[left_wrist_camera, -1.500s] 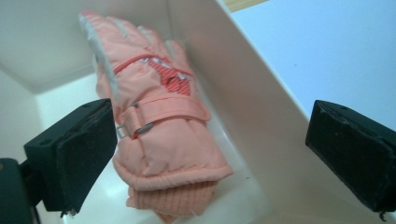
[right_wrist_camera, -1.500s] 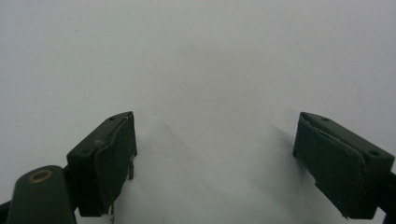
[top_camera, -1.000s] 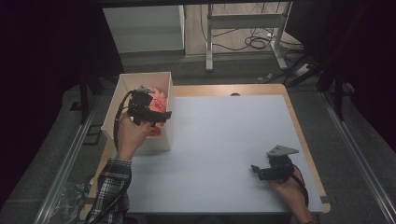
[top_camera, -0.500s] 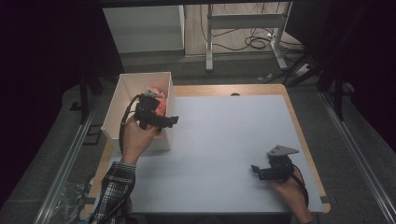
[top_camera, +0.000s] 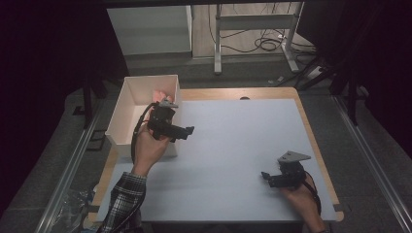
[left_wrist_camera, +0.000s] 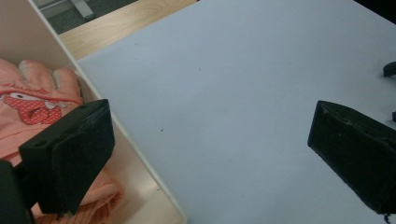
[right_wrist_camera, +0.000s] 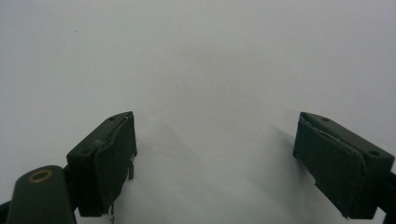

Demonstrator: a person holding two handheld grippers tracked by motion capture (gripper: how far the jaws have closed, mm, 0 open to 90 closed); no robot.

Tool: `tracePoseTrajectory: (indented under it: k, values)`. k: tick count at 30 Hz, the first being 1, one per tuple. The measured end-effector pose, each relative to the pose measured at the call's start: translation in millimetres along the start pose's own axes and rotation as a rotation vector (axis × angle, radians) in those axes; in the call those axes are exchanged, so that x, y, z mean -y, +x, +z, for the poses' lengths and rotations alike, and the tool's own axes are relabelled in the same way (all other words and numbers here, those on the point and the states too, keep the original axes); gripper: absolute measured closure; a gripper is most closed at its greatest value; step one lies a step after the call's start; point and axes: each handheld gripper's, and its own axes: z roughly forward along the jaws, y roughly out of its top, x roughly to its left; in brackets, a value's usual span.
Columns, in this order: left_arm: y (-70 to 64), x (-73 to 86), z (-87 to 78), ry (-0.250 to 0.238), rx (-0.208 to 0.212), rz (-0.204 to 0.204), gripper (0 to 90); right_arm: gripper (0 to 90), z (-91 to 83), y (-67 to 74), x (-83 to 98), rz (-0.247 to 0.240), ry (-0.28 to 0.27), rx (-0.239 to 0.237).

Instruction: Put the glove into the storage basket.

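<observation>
Grey table (top_camera: 233, 145): one box (top_camera: 127, 103), one pink garment (left_wrist_camera: 32, 100), two tools agape.

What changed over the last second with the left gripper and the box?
The left gripper drew back from over the white box toward the table's middle, jaws open and empty; the pink garment lies in the box. The right gripper stayed open, low over the table.
</observation>
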Motion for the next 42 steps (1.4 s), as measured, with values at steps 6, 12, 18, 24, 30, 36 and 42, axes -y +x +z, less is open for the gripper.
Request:
tracePoseTrajectory:
  k: [6,12,18,24,30,36,42]
  values:
    - [-11.1,0.4,5.7,0.002,0.023,0.022,1.2,13.6,-0.1,0.1,0.0,0.001,0.0,0.0]
    - [-21.9,0.2,11.2,0.001,0.046,0.042,1.2,13.6,-0.2,0.0,0.0,-0.001,0.002,0.0]
    - [-32.9,0.1,16.2,-0.004,0.076,0.058,1.3,13.6,-0.1,0.0,0.0,-0.001,0.001,0.0]
    - [-44.1,2.5,24.2,-0.003,0.105,0.074,1.3,13.6,-0.1,0.0,0.0,-0.001,0.001,0.0]
    - [-54.9,7.5,33.1,0.0,0.136,0.084,1.3,13.6,-0.2,0.1,-0.1,0.001,0.002,0.0]
    - [-61.4,17.1,41.7,0.004,0.162,0.087,1.3,13.6,-0.3,0.1,0.0,0.001,0.002,0.0]
    - [-64.9,30.3,47.3,0.004,0.174,0.087,1.4,13.6,-0.3,0.2,0.0,0.002,0.002,0.0]
